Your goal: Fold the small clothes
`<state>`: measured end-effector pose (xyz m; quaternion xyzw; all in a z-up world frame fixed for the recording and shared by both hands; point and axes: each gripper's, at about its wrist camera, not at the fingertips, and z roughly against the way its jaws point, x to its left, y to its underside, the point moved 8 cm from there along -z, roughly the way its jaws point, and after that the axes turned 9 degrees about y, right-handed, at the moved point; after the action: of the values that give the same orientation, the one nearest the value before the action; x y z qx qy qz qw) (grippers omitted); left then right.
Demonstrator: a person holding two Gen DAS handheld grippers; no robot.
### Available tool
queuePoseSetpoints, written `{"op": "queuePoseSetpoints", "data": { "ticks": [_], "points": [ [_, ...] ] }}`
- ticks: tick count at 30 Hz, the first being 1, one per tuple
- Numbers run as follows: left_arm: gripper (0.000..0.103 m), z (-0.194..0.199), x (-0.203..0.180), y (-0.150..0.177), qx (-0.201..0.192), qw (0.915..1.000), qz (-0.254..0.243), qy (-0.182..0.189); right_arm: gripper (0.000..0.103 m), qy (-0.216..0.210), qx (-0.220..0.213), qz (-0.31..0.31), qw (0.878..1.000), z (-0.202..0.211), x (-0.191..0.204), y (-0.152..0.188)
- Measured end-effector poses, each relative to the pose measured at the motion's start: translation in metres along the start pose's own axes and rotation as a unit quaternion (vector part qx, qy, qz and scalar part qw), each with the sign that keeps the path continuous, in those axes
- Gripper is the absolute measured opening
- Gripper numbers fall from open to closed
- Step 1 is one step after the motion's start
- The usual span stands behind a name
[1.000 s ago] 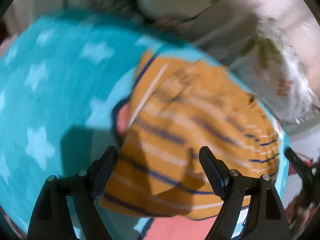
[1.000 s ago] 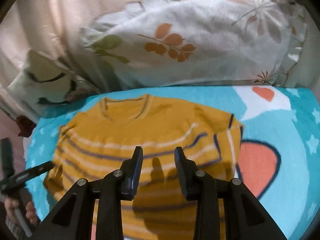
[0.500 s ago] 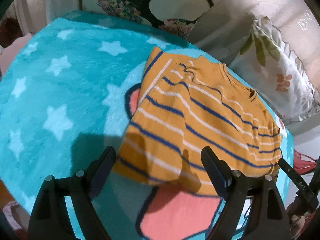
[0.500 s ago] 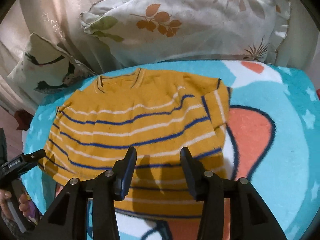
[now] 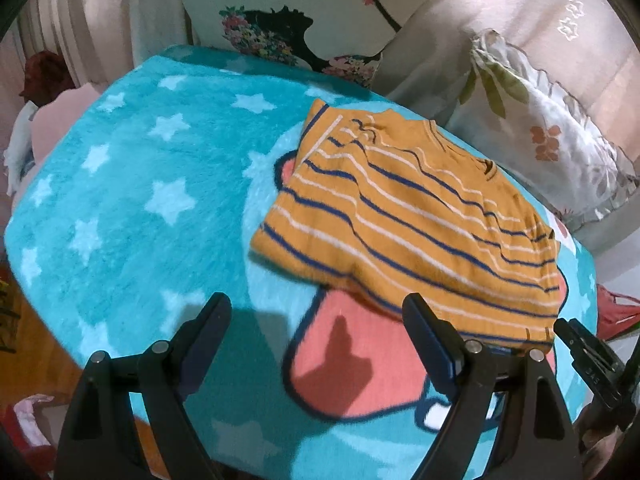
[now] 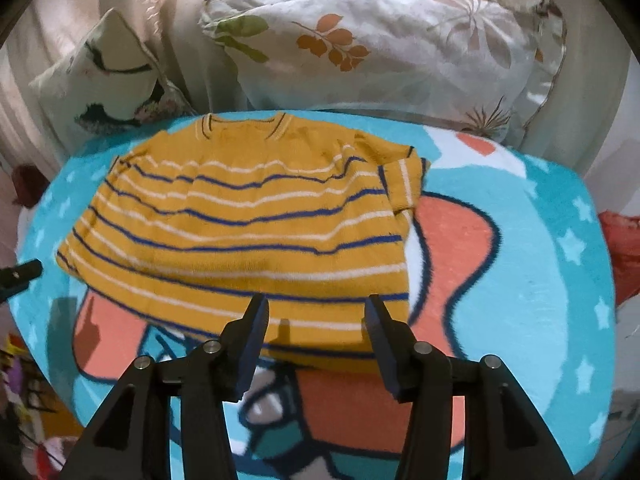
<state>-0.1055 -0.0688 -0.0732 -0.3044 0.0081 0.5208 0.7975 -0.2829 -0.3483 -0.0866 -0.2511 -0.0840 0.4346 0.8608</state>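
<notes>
A bed fills both views, spread with a teal star blanket [image 5: 132, 184] and backed by pillows [image 6: 384, 40] against a pale curtain.

The right hand-held gripper [image 6: 316, 320] hangs over the near edge of the shirt [image 6: 248, 224]. Its jaws have just been opening; they stand apart with nothing pinched, the hem showing in the gap below them. The left hand-held gripper [image 5: 316, 320] is spread wide and empty, over the pink patch of the blanket print, with the shirt's near corner just past its right finger.

The shirt, mustard with blue and white stripes, lies flat on the blanket. In the right view its collar points away toward the pillows and its hem is nearest the gripper, so the long axis runs straight ahead from the right hand. One sleeve looks folded in over the body on the right side; the other side is hard to read, perhaps already tucked.

Judging from this, the side folds seem done or nearly so, and the next fold would carry hem up to collar. The right hand is nearer and squarely on the hem; the left sits off toward one corner.
</notes>
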Motion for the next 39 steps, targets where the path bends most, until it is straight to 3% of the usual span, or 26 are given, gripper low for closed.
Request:
{"op": "queuePoseSetpoints", "data": {
  "ticks": [10,18,27,34,39],
  "points": [
    [0.086,0.031,0.014,0.028,-0.009,0.9995,-0.003,-0.03,0.056,-0.009,-0.003,0.038,0.999,0.007,0.028,0.023],
    [0.086,0.022,0.027,0.022,-0.003,0.9996,0.02,-0.018,0.058,0.005,-0.01,0.058,0.998,0.012,0.041,0.022],
    [0.086,0.002,0.059,-0.02,0.013,0.9998,0.011,-0.009,0.058,0.006,-0.004,0.047,0.999,0.002,0.076,-0.001],
    [0.086,-0.021,0.097,-0.056,0.035,0.9993,0.004,-0.009,0.06,-0.023,-0.004,0.064,0.998,-0.006,0.142,-0.015],
    [0.086,-0.041,0.115,-0.072,0.053,0.9986,-0.004,-0.001,0.06,0.004,0.01,0.099,0.995,-0.02,0.181,-0.018]
  ]
}}
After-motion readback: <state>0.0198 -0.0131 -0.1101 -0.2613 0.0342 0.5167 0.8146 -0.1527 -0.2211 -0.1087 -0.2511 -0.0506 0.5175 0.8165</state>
